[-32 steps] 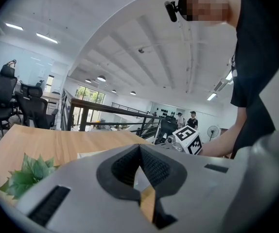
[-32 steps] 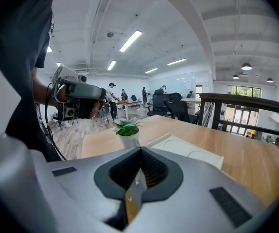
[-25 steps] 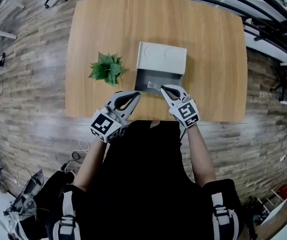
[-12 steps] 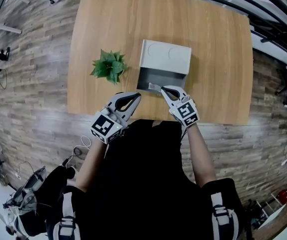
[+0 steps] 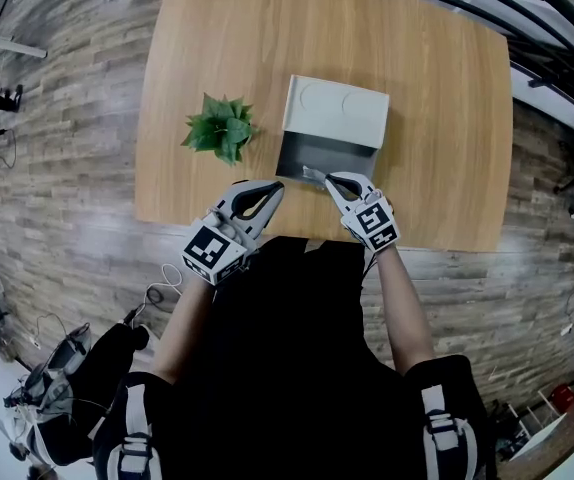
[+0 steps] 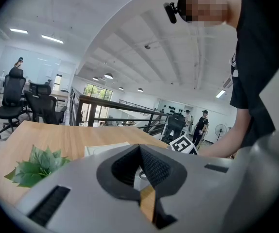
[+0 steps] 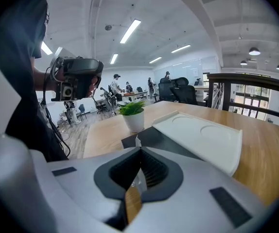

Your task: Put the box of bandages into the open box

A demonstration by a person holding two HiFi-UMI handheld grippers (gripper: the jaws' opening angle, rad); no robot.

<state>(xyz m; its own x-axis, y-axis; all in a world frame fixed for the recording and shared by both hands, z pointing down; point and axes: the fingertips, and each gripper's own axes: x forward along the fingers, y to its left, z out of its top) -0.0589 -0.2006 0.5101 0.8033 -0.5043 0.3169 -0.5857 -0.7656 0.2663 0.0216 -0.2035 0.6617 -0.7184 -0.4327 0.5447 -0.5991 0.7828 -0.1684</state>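
The open box stands mid-table with a dark grey inside, its white lid folded back on the far side. My right gripper is at the box's near right corner, shut on the box of bandages, a thin pale pack that pokes out over the dark inside. In the right gripper view the pack sticks up between the closed jaws, with the open box just beyond. My left gripper hovers shut and empty at the table's front edge, left of the box.
A small green potted plant stands on the wooden table left of the box. A plank floor surrounds the table. Office chairs, railings and distant people show in both gripper views.
My right gripper has sunk slightly with the bandage pack at the box's near edge. The left gripper has kept its place.
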